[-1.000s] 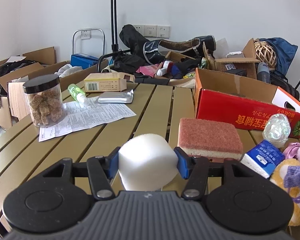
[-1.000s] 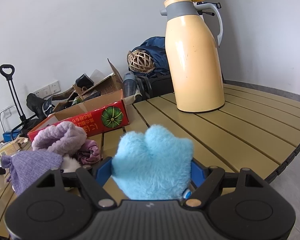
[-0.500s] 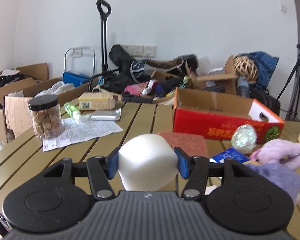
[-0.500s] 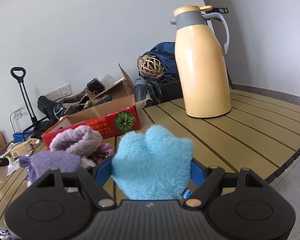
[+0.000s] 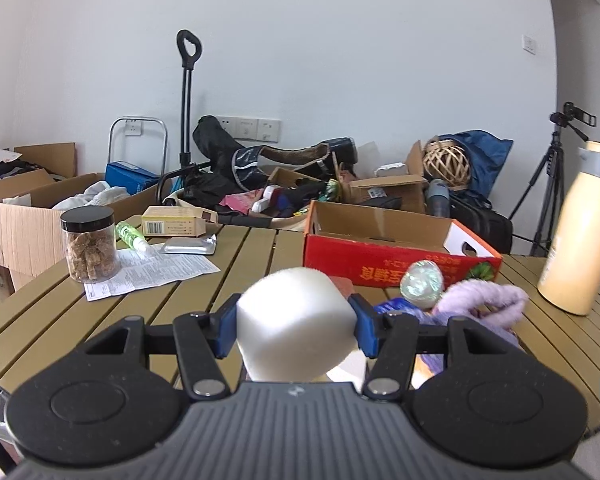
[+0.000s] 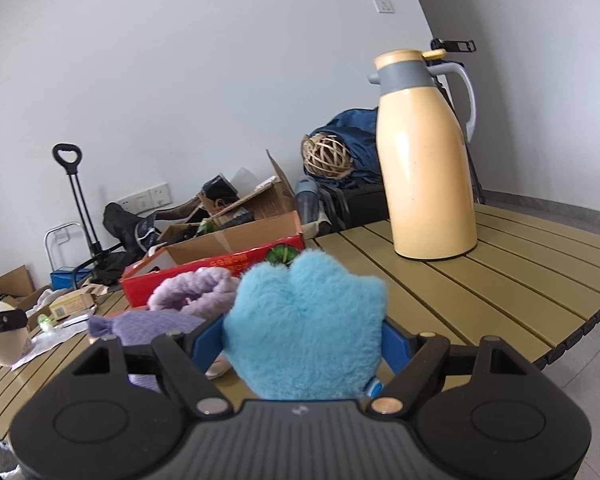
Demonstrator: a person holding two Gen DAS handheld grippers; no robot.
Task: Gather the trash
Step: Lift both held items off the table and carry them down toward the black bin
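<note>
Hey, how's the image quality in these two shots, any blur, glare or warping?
Left wrist view: sunlight blows out the white foam block, and the yellow thermos is smeared at the right edge. Right wrist view: sharp, evenly lit, but the fisheye bends the slatted table and darkens the corners.

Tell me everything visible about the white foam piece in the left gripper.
The white foam block looks soft and matte, with rounded corners and no markings. It sits clamped between the left gripper's blue pads, which press its two sides. It is held above the slatted table; its lower end is hidden behind the gripper body.
</note>
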